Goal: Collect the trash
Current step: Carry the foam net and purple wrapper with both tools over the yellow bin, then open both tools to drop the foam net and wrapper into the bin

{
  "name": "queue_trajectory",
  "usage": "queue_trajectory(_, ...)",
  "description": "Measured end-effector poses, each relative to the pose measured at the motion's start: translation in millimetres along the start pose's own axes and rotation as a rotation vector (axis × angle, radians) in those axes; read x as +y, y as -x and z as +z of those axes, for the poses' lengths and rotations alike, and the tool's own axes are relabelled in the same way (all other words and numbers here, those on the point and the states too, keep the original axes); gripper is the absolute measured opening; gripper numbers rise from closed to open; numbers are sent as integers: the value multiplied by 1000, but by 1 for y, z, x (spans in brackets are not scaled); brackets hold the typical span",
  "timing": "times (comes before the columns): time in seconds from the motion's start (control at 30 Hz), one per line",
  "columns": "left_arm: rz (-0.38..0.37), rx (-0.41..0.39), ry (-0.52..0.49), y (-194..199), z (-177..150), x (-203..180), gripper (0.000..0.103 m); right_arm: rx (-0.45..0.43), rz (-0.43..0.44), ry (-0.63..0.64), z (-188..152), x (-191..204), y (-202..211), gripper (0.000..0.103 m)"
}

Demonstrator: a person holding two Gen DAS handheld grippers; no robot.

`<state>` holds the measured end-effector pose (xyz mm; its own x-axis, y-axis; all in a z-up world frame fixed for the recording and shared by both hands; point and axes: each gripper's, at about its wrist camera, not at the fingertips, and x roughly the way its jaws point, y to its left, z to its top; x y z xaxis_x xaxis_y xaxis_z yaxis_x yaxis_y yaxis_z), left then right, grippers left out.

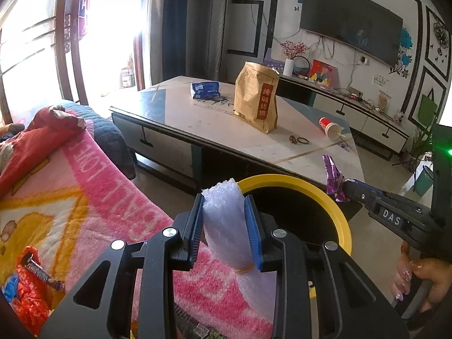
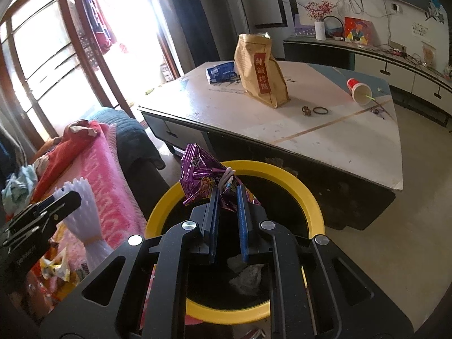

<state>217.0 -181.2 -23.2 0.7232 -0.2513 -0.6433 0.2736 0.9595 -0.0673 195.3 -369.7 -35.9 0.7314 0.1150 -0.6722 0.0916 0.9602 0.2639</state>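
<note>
In the left wrist view, the left tool (image 1: 224, 226) is angled downward, its blue-padded fingers (image 1: 252, 234) pinching a roll of white foam netting (image 1: 223, 223) that stands up between them. The roll is held just beside the near-left rim of a round bin with a yellow rim and black inside (image 1: 343, 220), over the edge of a pink patterned blanket (image 1: 99, 197). At the right of this view, the right tool (image 1: 343, 188) is seen reaching in from the side, tilted downward over the bin's far-right rim, with a crumpled purple foil wrapper (image 1: 332, 175) nipped at its tip. A hand (image 1: 418, 279) is wrapped around that tool's handle at the lower right. Beyond the bin, a pale tabletop (image 1: 197, 118) carries an upright brown paper bag with a red label (image 1: 255, 96), a blue packet (image 1: 205, 89) and a tipped red paper cup (image 1: 330, 128).

In the right wrist view, the right tool (image 2: 226, 197) is pointed down into the bin (image 2: 310, 197), its fingers (image 2: 243, 220) pressed nearly together on the purple foil wrapper (image 2: 200, 175), which is bunched above the bin's far-left rim. Crumpled pale trash (image 2: 247, 278) lies at the bin's bottom. At the left, the left tool (image 2: 66, 197) is seen from the side, clamped on the foam netting (image 2: 84, 220) above the blanket (image 2: 113, 192).
</note>
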Motion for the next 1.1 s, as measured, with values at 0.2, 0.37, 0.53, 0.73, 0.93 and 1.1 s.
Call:
queue_trajectory(0.2,6,13,-2,-10,2,-3,28,25,-11,-15,-3,-8,-7,8)
queue_trajectory(0.37,8,31,2,-19,2,-6,28,50,-13,-22,-6,-12,-14,8)
queue_trajectory(0.53,5,47,2,-26,2,-9,28,72,-15,-28,-8,-13,-18,8)
queue_trajectory(0.73,2,61,0,-34,3,-12,28,87,-17,-33,-10,-16,-21,8)
queue_trajectory(0.93,-4,72,-4,-39,3,-16,30,103,-17,-37,-10,-16,-24,9)
queue_trajectory(1.1,-27,79,19,-41,3,-15,41,102,-14,-50,-11,-19,-23,21)
